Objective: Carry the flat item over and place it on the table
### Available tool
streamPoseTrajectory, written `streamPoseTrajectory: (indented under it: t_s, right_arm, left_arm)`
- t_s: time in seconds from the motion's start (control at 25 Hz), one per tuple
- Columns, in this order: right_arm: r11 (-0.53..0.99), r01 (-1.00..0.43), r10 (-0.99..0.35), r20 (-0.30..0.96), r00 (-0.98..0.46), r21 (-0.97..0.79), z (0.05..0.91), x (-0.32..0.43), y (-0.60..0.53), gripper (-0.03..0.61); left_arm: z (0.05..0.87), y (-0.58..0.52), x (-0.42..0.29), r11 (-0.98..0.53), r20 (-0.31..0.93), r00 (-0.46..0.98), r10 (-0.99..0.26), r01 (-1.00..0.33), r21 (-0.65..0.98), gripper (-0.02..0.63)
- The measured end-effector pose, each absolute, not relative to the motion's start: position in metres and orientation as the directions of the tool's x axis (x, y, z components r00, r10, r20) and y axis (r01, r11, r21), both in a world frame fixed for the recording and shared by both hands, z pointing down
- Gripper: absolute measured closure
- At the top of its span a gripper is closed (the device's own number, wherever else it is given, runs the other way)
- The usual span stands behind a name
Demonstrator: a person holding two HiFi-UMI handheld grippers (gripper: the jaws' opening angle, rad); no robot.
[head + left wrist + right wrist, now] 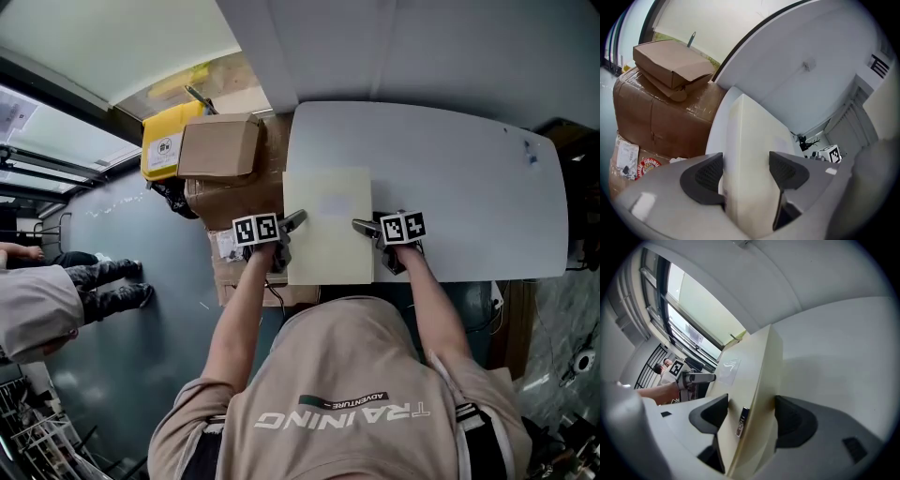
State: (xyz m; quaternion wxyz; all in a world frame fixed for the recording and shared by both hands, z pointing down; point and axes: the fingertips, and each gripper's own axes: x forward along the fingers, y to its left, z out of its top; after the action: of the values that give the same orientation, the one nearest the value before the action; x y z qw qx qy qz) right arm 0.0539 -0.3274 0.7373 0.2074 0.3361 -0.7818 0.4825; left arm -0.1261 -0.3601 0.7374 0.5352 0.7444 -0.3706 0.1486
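Note:
A cream flat panel [328, 225] is held level between my two grippers over the near left part of the white table [450, 178]. My left gripper [292, 221] is shut on the panel's left edge, and my right gripper [364, 226] is shut on its right edge. In the left gripper view the panel [754, 136] runs between the dark pads of the left gripper [746, 171]. The right gripper [750, 416] clamps the panel [750, 366] the same way, with the table [843, 343] just beside it. The panel's near edge hangs past the table edge. Contact with the table is unclear.
Brown cardboard boxes [220, 145] are stacked left of the table, with a yellow case [167, 141] behind them. The boxes [661, 93] also fill the left of the left gripper view. A person [37, 300] stands at the far left on the grey floor.

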Motion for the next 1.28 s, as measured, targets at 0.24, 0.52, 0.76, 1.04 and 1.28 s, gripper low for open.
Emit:
streamPoseTrajectory:
  t_s: [0.24,0.52,0.76,1.04,1.28]
  right_arm:
    - [0.262,-0.732,-0.319,0.659,-0.681,-0.629,0.755,0.053,-0.327,0.296]
    - [0.260,-0.734,-0.296,0.671,-0.680,-0.628,0.760,0.055,-0.330,0.296]
    - [0.276,-0.736,-0.300,0.672,-0.677,-0.619,0.759,0.054,-0.331,0.296]
    - [0.464,-0.770,-0.408,0.666,-0.625,-0.438,0.712,0.062,-0.335,0.296]
    - [0.489,-0.786,-0.506,0.611,-0.609,-0.379,0.666,0.070,-0.324,0.298]
  left_arm:
    - [0.758,-0.361,-0.129,-0.114,0.666,0.645,-0.375,-0.745,0.657,0.321]
    - [0.762,-0.364,-0.128,-0.101,0.672,0.630,-0.390,-0.755,0.648,0.321]
    - [0.758,-0.365,-0.130,-0.139,0.659,0.623,-0.421,-0.762,0.632,0.321]
    - [0.721,-0.364,-0.142,-0.262,0.588,0.614,-0.526,-0.775,0.575,0.322]
    - [0.685,-0.352,-0.142,-0.438,0.520,0.645,-0.561,-0.763,0.474,0.325]
